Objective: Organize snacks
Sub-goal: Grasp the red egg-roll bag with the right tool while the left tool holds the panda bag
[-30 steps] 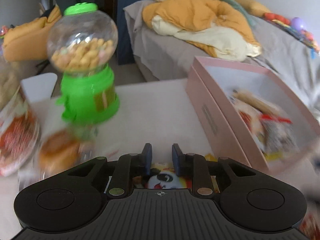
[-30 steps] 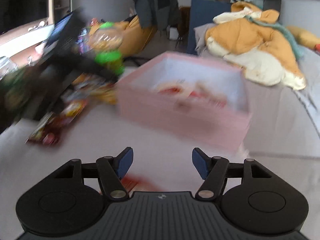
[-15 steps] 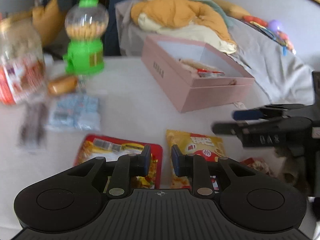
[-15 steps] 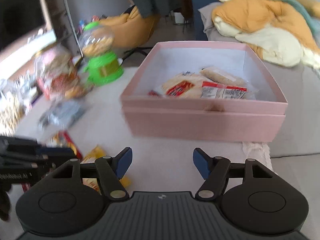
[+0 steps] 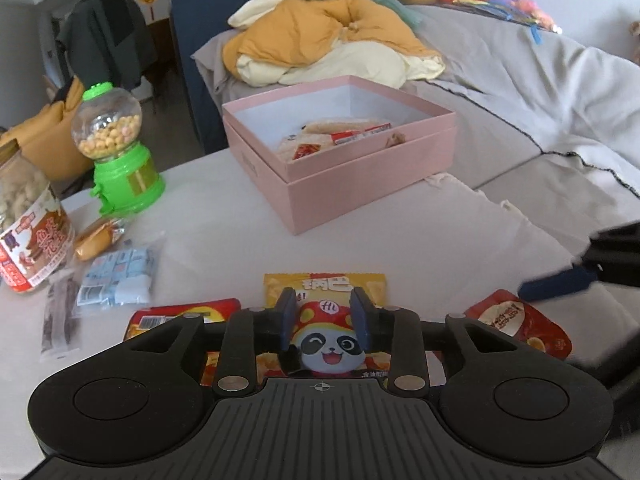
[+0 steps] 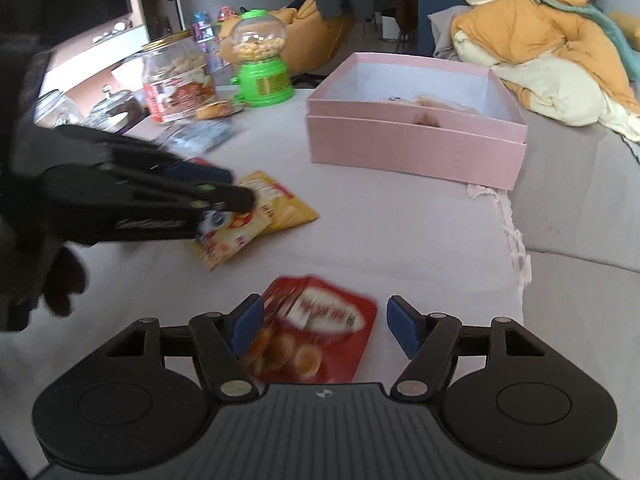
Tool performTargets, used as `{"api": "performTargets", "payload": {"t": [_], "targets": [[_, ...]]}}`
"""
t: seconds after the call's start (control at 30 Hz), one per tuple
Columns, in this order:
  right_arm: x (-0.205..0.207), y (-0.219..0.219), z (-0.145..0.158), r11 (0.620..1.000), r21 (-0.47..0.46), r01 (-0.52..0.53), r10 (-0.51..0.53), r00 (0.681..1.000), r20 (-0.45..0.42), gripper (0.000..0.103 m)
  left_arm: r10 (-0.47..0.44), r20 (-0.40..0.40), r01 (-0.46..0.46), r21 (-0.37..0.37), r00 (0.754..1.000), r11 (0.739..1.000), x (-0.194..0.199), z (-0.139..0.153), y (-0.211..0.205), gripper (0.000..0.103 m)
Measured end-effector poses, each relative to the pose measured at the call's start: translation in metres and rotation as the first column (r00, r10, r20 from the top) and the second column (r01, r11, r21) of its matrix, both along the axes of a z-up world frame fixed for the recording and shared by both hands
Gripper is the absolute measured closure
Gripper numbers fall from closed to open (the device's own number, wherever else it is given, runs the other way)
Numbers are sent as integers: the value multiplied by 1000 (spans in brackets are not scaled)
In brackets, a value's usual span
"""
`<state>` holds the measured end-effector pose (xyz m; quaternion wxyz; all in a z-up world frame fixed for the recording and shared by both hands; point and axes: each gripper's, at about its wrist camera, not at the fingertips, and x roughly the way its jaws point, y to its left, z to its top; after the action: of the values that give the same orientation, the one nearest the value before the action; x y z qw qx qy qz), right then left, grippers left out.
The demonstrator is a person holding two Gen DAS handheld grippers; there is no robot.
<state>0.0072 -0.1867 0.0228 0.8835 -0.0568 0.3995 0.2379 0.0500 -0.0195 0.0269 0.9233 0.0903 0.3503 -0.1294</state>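
A yellow panda snack bag (image 5: 324,286) lies flat on the white table. My left gripper (image 5: 324,312) hangs just over it, jaws opening, pads apart on either side of the panda print. In the right wrist view the left gripper (image 6: 224,188) tips down onto that yellow bag (image 6: 280,208). My right gripper (image 6: 324,320) stands open above a red snack packet (image 6: 316,332), which lies between its fingers. The pink box (image 5: 340,160) holds several packets and sits at the table's far side.
A green gumball dispenser (image 5: 120,168), a peanut jar (image 5: 28,236), a wrapped bun (image 5: 96,238), a blue packet (image 5: 116,276) and a dark strip packet (image 5: 60,320) lie at the left. Another red packet (image 5: 180,316) lies beside the yellow bag. A grey sofa (image 5: 540,100) runs behind the table.
My left gripper pulled back from the green dispenser to the yellow bag at the front, and its jaws parted. My right gripper swung down over the red packet.
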Motion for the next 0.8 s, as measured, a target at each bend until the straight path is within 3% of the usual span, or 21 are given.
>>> {"api": "performTargets", "payload": {"t": [0.23, 0.37, 0.5, 0.6, 0.67, 0.8], "targets": [[-17, 5, -10, 996, -62, -62, 64, 998, 23, 25, 29, 4, -29, -21, 1000, 999, -6, 9, 5, 68], [-3, -5, -13, 994, -89, 56, -49, 995, 84, 21, 18, -15, -18, 4, 1000, 1000, -4, 3, -4, 66], [8, -17, -17, 990, 17, 141, -142, 989, 45, 19, 8, -5, -8, 38, 1000, 999, -4, -1, -13, 63], [0, -12, -20, 988, -5, 155, -154, 984, 94, 18, -4, -25, 5, 42, 1000, 999, -1, -3, -15, 54], [-3, -10, -20, 987, -11, 161, -158, 981, 108, 18, -20, -55, 23, 48, 998, 999, 1, -7, -17, 41], [-1, -13, -21, 986, 7, 168, -168, 981, 96, 18, -57, -37, 61, 109, 998, 992, -4, -15, -21, 36]]}}
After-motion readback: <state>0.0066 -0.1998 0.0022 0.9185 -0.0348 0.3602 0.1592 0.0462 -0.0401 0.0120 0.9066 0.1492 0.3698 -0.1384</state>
